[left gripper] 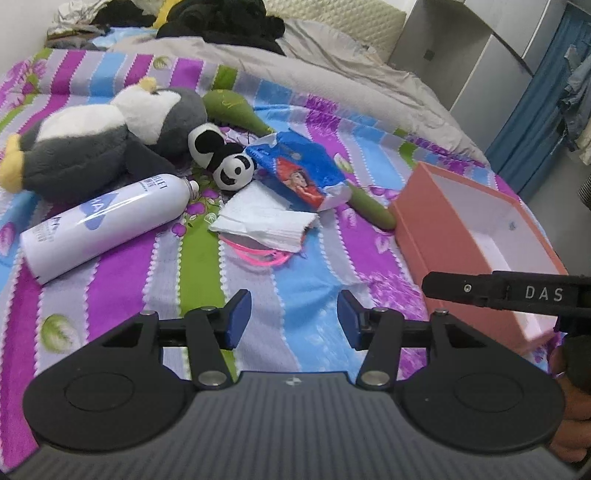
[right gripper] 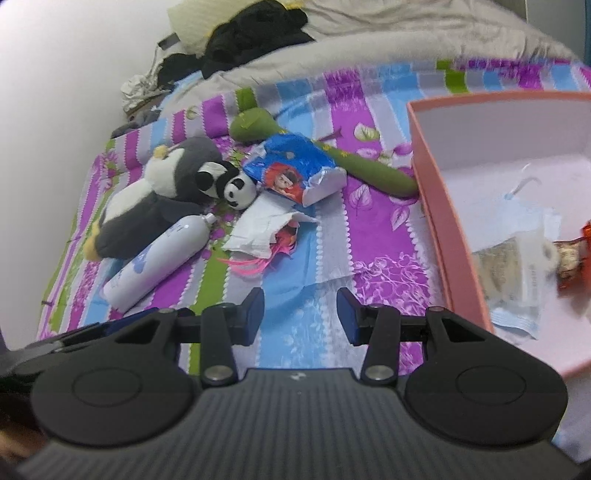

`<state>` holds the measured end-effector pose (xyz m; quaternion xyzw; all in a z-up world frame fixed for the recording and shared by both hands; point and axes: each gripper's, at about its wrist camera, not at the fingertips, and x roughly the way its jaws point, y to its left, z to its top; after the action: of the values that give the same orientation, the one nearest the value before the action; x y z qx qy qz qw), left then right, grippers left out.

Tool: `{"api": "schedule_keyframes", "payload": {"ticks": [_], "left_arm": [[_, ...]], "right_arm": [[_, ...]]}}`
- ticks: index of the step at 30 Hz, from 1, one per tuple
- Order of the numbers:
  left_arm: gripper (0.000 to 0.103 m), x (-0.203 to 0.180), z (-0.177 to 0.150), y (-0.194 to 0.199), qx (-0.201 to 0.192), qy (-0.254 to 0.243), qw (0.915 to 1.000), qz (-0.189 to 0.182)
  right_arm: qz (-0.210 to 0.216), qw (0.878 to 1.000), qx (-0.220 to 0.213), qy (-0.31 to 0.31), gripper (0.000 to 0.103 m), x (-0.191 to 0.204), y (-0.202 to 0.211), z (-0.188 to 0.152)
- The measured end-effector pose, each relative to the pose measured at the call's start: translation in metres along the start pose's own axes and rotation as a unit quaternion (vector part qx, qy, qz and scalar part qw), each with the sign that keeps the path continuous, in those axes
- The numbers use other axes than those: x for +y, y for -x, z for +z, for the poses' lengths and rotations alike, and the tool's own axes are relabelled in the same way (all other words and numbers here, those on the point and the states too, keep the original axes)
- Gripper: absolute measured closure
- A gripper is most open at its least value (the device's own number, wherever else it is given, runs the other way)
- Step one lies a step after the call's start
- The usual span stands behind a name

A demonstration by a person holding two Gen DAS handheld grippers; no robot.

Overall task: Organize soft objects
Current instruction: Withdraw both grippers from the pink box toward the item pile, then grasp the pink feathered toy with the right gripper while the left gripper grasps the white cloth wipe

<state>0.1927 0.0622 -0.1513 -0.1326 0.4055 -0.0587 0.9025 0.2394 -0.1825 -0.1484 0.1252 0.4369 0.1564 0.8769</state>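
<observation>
A grey-and-white penguin plush (left gripper: 92, 144) (right gripper: 155, 199) lies on the striped bedspread at the left. A small panda plush (left gripper: 225, 157) (right gripper: 229, 184) rests against it. A green plush stick (left gripper: 240, 110) (right gripper: 380, 173) lies behind a blue snack bag (left gripper: 303, 170) (right gripper: 295, 170). A pink box (left gripper: 476, 236) (right gripper: 436, 206) stands open at the right. My left gripper (left gripper: 293, 317) is open and empty above the bedspread. My right gripper (right gripper: 301, 314) is open and empty beside the box's left wall.
A white spray bottle (left gripper: 103, 221) (right gripper: 162, 251) lies in front of the penguin. White tissue (left gripper: 266, 221) (right gripper: 262, 229) covers a pink loop (left gripper: 258, 254). The box holds packets (right gripper: 517, 266). A grey duvet (left gripper: 295, 62) and dark clothes (left gripper: 221, 22) lie at the bed's head.
</observation>
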Motion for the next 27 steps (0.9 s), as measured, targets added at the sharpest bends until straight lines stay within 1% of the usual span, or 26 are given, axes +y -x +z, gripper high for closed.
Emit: {"api": "schedule_keyframes", "payload": {"ticks": [2, 7, 11, 12, 15, 17, 19, 22, 27], "left_arm": [[0.045, 0.009, 0.008, -0.018, -0.001, 0.006, 0.9999, -0.009], [0.045, 0.025, 0.031, -0.056, -0.009, 0.018, 0.9997, -0.015], [0.045, 0.039, 0.045, -0.086, -0.011, 0.018, 0.9997, -0.011], [0.045, 0.042, 0.047, -0.092, -0.012, 0.017, 0.9997, -0.007], [0.045, 0.055, 0.053, -0.117, -0.005, 0.022, 0.9997, 0.012], [0.045, 0.064, 0.056, -0.129, -0.01, 0.025, 0.9993, 0.027], [0.045, 0.072, 0.059, -0.139, -0.016, 0.026, 0.9988, 0.039], [0.045, 0.082, 0.062, -0.149, -0.017, 0.023, 0.9985, 0.046], [0.046, 0.082, 0.063, -0.165, 0.002, 0.003, 0.9988, 0.049]], "right_arm": [[-0.001, 1.0, 0.009, -0.006, 0.057, -0.002, -0.016, 0.007], [0.003, 0.999, 0.024, -0.029, 0.057, -0.011, -0.058, 0.024], [-0.026, 0.999, 0.028, -0.002, 0.057, -0.007, -0.093, 0.032], [-0.025, 0.999, 0.03, -0.004, 0.057, -0.008, -0.101, 0.034], [-0.01, 0.999, 0.04, -0.024, 0.057, -0.013, -0.126, 0.039], [-0.004, 0.999, 0.041, -0.034, 0.057, -0.014, -0.138, 0.041], [0.009, 0.998, 0.04, -0.049, 0.057, -0.016, -0.146, 0.044], [0.037, 0.997, 0.036, -0.066, 0.057, -0.017, -0.152, 0.049], [0.033, 0.996, 0.05, -0.064, 0.055, -0.013, -0.164, 0.051]]}}
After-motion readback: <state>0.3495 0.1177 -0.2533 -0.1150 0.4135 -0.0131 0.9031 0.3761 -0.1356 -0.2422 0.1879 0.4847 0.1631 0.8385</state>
